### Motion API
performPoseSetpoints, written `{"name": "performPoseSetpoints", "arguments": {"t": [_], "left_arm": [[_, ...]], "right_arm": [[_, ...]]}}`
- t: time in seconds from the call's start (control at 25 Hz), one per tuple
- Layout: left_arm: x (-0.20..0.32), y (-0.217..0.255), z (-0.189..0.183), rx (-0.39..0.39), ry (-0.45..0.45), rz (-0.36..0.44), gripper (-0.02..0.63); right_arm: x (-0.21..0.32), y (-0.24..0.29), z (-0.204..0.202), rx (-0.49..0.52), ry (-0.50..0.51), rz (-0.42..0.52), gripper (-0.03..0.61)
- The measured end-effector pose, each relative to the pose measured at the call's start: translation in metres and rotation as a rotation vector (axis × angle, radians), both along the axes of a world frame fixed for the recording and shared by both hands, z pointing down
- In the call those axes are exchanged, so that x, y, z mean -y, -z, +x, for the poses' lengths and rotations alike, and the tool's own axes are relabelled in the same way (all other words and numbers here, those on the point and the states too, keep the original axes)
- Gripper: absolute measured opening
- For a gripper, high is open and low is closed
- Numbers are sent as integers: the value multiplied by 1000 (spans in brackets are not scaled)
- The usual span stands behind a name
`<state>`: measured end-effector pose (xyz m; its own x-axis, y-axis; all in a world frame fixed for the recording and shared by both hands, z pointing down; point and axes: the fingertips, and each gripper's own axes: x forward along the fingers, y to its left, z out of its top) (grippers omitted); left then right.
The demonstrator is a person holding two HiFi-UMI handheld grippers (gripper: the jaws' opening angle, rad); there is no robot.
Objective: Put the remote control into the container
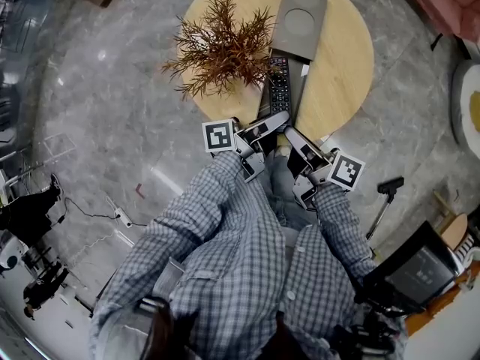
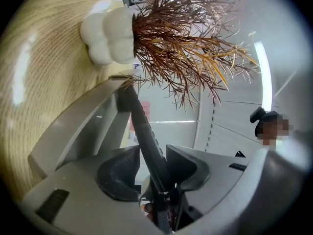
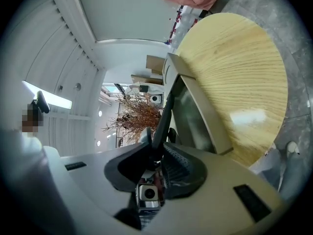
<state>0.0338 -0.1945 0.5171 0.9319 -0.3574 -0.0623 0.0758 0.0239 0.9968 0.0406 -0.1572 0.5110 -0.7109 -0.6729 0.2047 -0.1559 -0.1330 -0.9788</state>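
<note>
A round wooden surface (image 1: 345, 58) is seen from above. A dried plant (image 1: 221, 43) and a long grey container (image 1: 300, 13) are set on it. The remote control (image 1: 278, 81) is stretched along the open near part of the container, with its far end reaching toward the part marked by two round recesses. Its near end is held at the edge of the surface. Whether it already rests on the container's bottom cannot be told, so the placing is judged under way but not finished. The right claw (image 3: 155, 153) is closed on the near end of the remote control. The left claw (image 2: 152, 168) is set around the same end with its jaws slightly apart, and no firm press is made out. What is left is judged to be settling the remote control fully inside and letting it go.
</note>
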Motion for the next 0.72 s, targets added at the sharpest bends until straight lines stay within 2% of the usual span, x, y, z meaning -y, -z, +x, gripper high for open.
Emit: {"name": "performPoseSetpoints", "arguments": {"t": [0.2, 0.52, 0.72], "left_arm": [[-1, 2, 1, 8, -11, 17, 216], [-16, 3, -11, 8, -11, 7, 218], [-22, 9, -29, 22, 30, 26, 218]], "right_arm": [[3, -2, 8, -3, -28, -12, 97], [8, -1, 13, -27, -30, -17, 97], [14, -2, 17, -47, -33, -18, 97]]}}
